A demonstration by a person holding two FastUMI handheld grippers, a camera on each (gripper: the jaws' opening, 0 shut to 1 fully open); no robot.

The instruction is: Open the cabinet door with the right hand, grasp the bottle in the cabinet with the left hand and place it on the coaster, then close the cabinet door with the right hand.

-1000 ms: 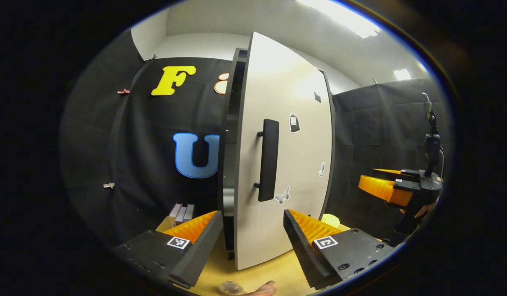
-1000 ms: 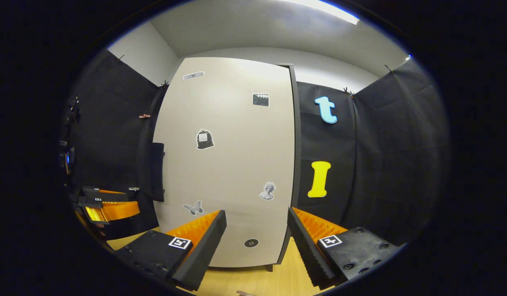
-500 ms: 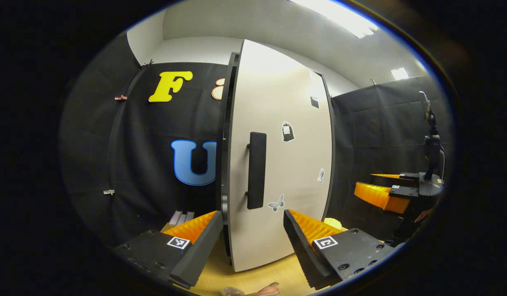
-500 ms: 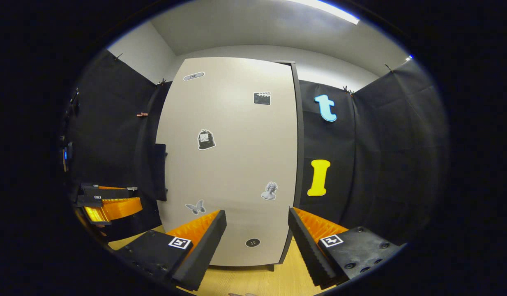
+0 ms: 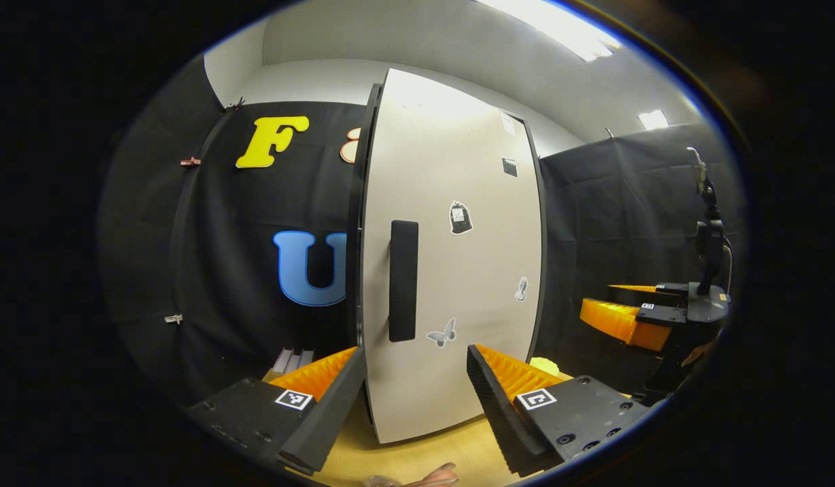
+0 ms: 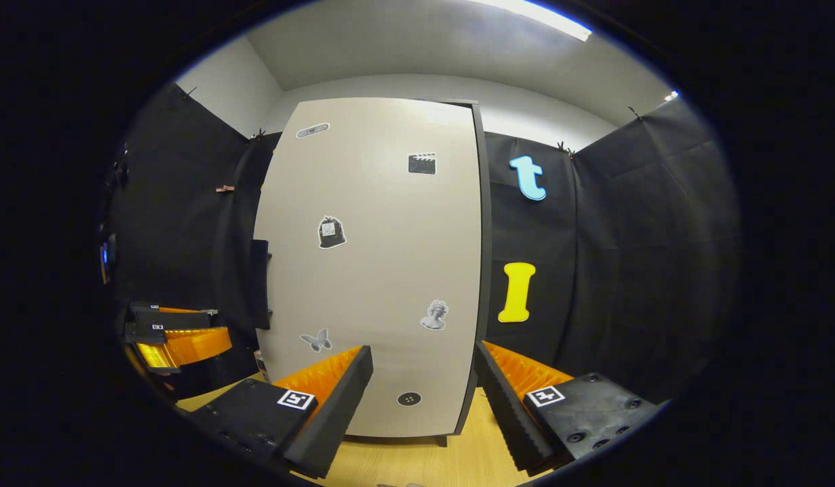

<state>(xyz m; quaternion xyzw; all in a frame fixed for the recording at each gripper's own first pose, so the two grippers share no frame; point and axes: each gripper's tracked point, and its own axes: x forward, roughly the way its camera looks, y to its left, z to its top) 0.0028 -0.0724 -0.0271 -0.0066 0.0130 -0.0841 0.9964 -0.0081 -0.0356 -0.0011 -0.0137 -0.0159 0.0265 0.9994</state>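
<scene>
Shut cabinet door (image 5: 458,270) squarely ahead of both open claws, open tabletop (image 6: 404,467) below.

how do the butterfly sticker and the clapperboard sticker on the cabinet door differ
The butterfly sticker sits low on the cabinet door, nearer the handle side; the clapperboard sticker sits high, toward the opposite edge. The butterfly is pale grey with spread wings; the clapperboard is a dark rectangle. Both lie flat on the door's front.
</scene>
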